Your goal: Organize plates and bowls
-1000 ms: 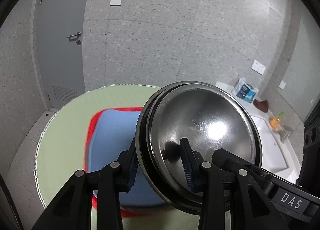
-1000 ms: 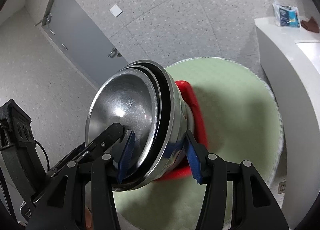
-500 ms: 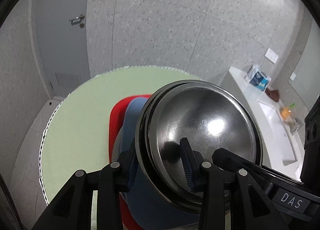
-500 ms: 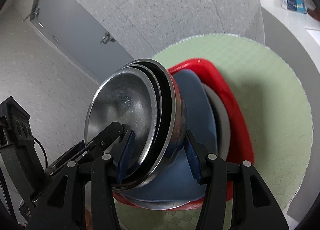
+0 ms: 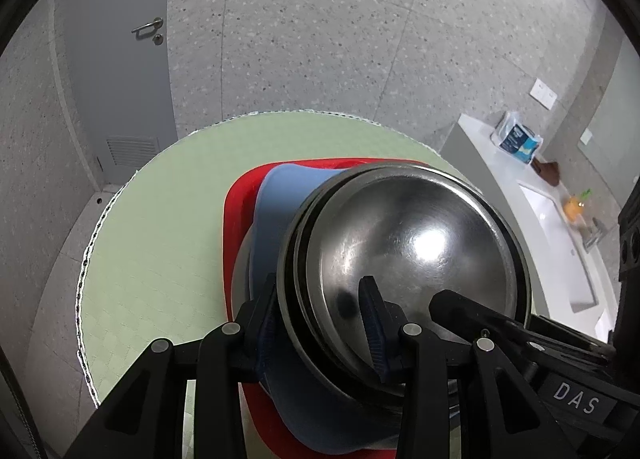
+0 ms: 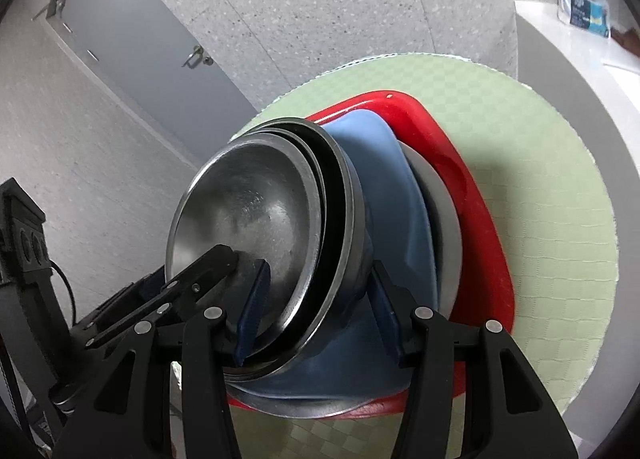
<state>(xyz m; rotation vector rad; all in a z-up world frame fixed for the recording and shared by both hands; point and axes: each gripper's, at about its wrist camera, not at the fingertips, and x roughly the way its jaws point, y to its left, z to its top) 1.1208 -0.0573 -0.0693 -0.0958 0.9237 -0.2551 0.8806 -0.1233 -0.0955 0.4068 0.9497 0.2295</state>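
A stack of nested steel bowls (image 5: 408,271) (image 6: 256,219) is clamped at its rim from two opposite sides. My left gripper (image 5: 320,323) is shut on the rim, one pad inside the top bowl and one outside. My right gripper (image 6: 318,311) is shut on the other side of the rim in the same way. Each gripper shows in the other's view, the right one (image 5: 476,319) and the left one (image 6: 200,271). Under the bowls a blue plate (image 5: 288,199) (image 6: 384,179) lies on a grey plate (image 6: 440,199) in a red tray (image 5: 236,219) (image 6: 460,163). Whether the stack touches the blue plate is hidden.
The tray sits on a round green table (image 5: 160,219) (image 6: 540,219). A white counter (image 5: 520,187) with a sink, a blue packet (image 5: 516,137) and an orange bottle (image 5: 574,209) stands to the right. A grey door (image 5: 120,59) is in the far wall.
Both grippers carried the bowl stack forward and down over the tray, so the blue plate and red tray now lie right beneath it. Both grips are unchanged.
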